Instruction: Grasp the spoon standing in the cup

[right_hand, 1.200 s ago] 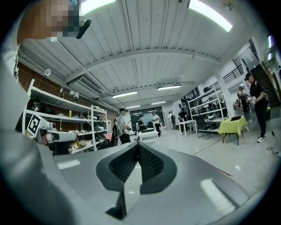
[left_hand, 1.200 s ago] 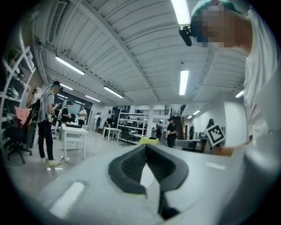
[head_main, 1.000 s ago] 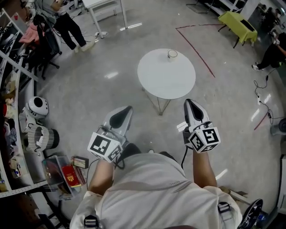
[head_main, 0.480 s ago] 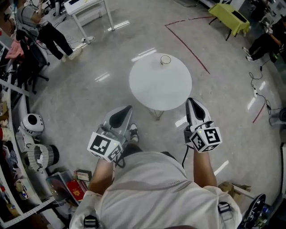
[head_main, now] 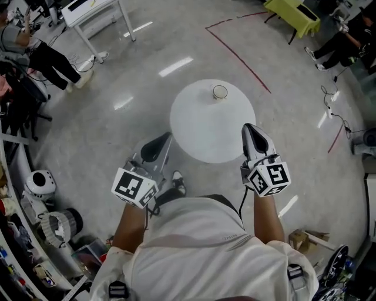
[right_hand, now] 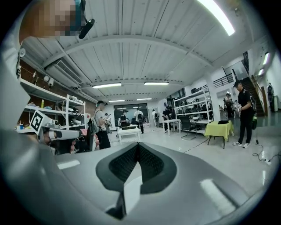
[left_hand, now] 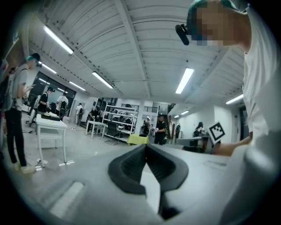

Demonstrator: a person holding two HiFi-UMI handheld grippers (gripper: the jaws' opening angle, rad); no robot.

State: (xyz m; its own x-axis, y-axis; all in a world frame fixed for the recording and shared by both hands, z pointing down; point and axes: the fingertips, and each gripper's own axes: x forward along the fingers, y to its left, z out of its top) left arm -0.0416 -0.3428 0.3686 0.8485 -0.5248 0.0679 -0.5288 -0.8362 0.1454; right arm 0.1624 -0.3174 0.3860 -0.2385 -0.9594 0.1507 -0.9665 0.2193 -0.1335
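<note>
A small clear cup (head_main: 220, 92) stands near the far edge of a round white table (head_main: 200, 132) in the head view. The spoon in it is too small to make out. My left gripper (head_main: 168, 136) is held level at the table's near left edge, jaws shut with nothing between them. My right gripper (head_main: 247, 126) hangs over the table's near right edge, also shut and empty. In the left gripper view the left gripper (left_hand: 146, 146) has its tips touching. The right gripper (right_hand: 138, 144) shows the same in the right gripper view. Neither gripper view shows the cup or table.
A person (head_main: 41, 56) stands at the far left beside a white desk (head_main: 94, 12). A red floor line (head_main: 238, 56) runs behind the table towards a yellow-green table (head_main: 294, 12). Clutter and a white round-headed device (head_main: 40, 183) line the left side.
The round table and cup have drawn closer in the head view as I walk forward. Both grippers now reach the table's near edge. Their jaws stay shut.
</note>
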